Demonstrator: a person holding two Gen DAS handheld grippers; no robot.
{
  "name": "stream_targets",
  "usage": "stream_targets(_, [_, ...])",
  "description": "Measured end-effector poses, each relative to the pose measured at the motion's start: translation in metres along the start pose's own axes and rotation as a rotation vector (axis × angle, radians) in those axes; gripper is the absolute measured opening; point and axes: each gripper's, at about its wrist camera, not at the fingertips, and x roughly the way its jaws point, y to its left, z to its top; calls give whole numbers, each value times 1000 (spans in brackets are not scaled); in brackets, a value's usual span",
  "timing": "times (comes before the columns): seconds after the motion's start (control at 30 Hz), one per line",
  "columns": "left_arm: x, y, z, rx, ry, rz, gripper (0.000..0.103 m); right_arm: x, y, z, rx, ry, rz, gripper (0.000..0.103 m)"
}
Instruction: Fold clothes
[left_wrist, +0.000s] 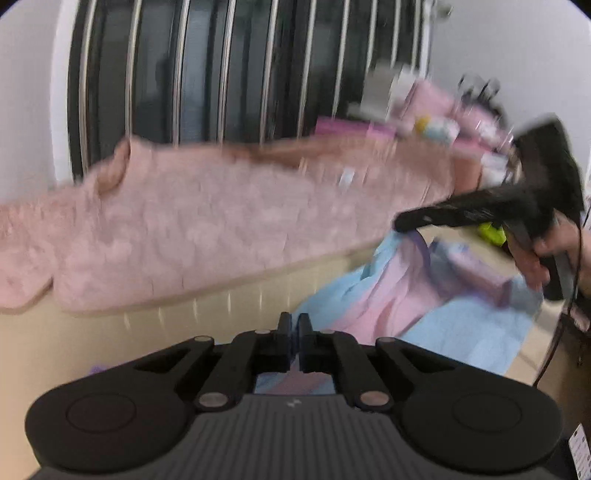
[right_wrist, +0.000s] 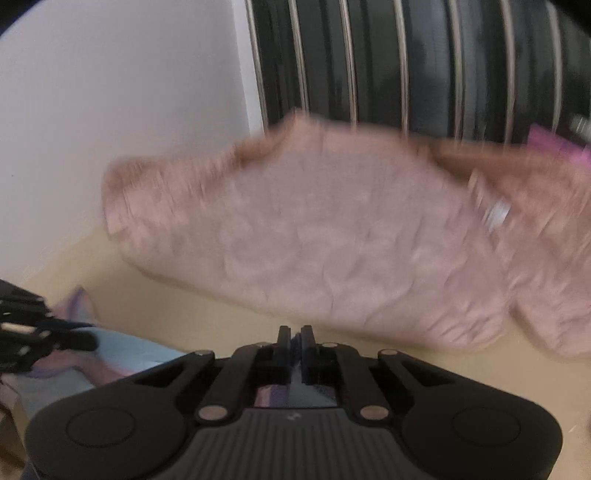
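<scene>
Both the left gripper (left_wrist: 294, 326) and right gripper (right_wrist: 294, 338) had jaws pinched nearly shut on the blue-and-pink garment (left_wrist: 461, 332), which lay before the pink fleece top (left_wrist: 221, 221). The fold seemed mid-carry; next called for laying it flat.

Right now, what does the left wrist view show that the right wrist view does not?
Only the left wrist view: the person's hand holding the right gripper, and pink clutter at the far right. Only the right wrist view: the left gripper from the side. Both: the fuzzy pink garment on the beige table, the blue-and-pink cloth, shut jaws.
</scene>
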Motion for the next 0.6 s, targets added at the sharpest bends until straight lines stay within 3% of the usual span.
stream_targets(0.07, [-18, -10, -5, 53, -43, 3, 3, -37, 8, -20, -23, -74, 42, 4])
stream_targets(0.17, [-26, -26, -22, 155, 3, -2, 8, -75, 14, -56, -38, -101, 90, 4])
stream_targets(0.2, [-20, -27, -26, 161, 53, 0, 16, -78, 15, -67, -39, -61, 105, 5])
stream_targets(0.23, [-16, -27, -29, 163, 98, 8, 33, -77, 16, -76, -53, -8, 101, 5])
stream_targets(0.27, [-13, -22, -30, 142, 122, 37, 40, -74, 19, -84, -68, 46, 92, 10])
stream_targets(0.37, [-20, 2, -25, 32, 128, 70, 47, -76, 21, -90, -97, 73, 75, 16])
stream_targets(0.4, [-27, 16, -22, -37, 118, 75, 57, -82, 20, -87, -88, 43, 76, 20])
stream_targets(0.43, [-31, 29, -20, -101, 114, 97, 65, -89, 19, -83, -76, 9, 79, 34])
stream_targets(0.47, [-35, 44, -19, -173, 125, 131, 65, -92, 16, -78, -55, -21, 75, 47])
stream_targets(0.6, [-41, 87, -20, -374, 162, 172, 62, -86, 3, -57, 43, -58, 51, 51])
